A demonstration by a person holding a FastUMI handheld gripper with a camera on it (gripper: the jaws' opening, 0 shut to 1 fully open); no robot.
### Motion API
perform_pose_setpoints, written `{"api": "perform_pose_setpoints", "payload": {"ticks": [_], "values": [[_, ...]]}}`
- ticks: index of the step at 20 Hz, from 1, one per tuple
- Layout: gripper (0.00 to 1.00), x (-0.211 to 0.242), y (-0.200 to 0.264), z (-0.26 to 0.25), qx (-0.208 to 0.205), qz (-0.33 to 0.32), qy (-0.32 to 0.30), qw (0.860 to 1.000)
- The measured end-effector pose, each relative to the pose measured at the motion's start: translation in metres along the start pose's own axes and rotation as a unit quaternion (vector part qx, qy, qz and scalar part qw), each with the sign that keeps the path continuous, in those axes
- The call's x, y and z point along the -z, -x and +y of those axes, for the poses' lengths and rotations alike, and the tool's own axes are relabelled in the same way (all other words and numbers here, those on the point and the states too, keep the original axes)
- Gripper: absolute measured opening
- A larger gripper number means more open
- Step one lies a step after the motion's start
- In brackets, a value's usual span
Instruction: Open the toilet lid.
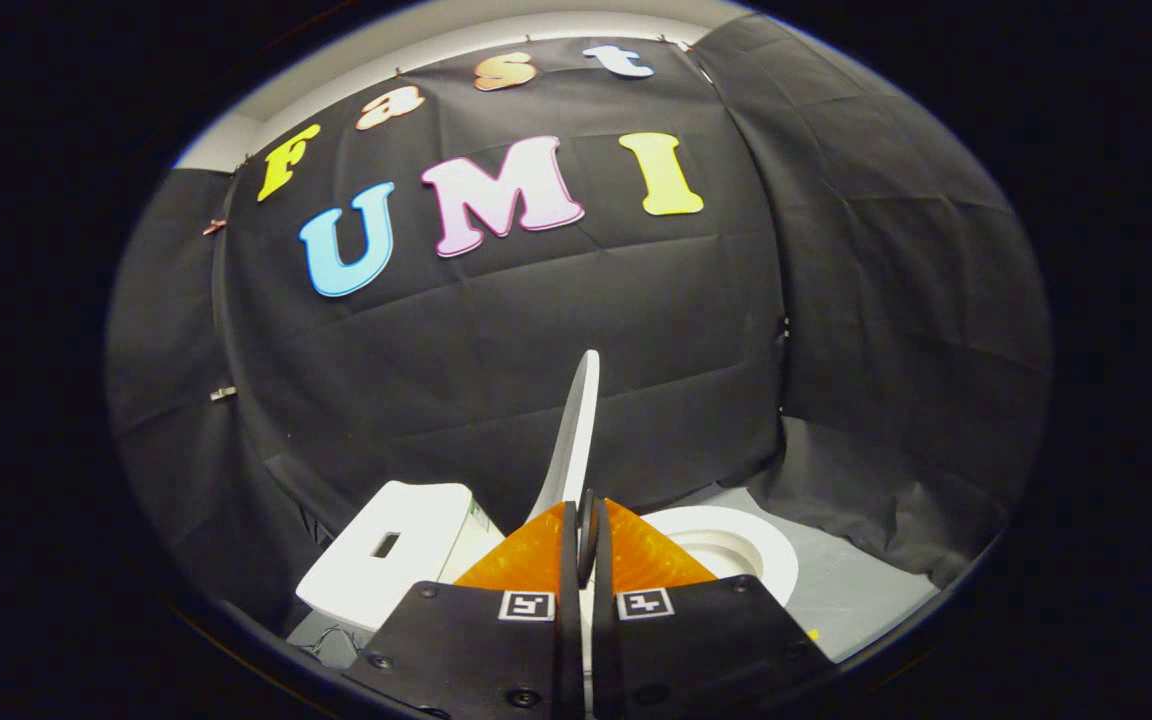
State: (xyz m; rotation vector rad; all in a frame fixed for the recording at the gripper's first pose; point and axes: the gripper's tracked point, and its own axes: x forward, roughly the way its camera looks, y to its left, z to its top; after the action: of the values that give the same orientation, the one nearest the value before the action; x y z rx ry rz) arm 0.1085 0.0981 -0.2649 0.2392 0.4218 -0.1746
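Note:
The white toilet lid (576,430) stands raised almost upright and I see it edge-on, rising just ahead of my fingers. My gripper (586,520) is shut on the lid's lower edge, with both fingers pressed close on either side of it. To the right of the lid lies the white toilet seat (746,550) with the bowl opening in it. Left of the lid sits the white tank (391,555), which has a small dark slot in its top.
Black cloth walls close in behind and on both sides of the toilet. A strip of grey floor (856,590) shows to the right of the seat, running up to the folds of the right wall.

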Motion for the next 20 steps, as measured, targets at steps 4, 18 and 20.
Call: {"api": "perform_pose_setpoints", "payload": {"ticks": [4, 18, 20], "values": [[0.09, -0.004, 0.004, 0.043, -0.006, -0.007, 0.03, 0.999], [0.1, 0.01, 0.01, 0.171, -0.038, 0.001, 0.14, 0.989], [0.1, 0.013, 0.011, 0.184, -0.042, 0.001, 0.157, 0.987]]}}
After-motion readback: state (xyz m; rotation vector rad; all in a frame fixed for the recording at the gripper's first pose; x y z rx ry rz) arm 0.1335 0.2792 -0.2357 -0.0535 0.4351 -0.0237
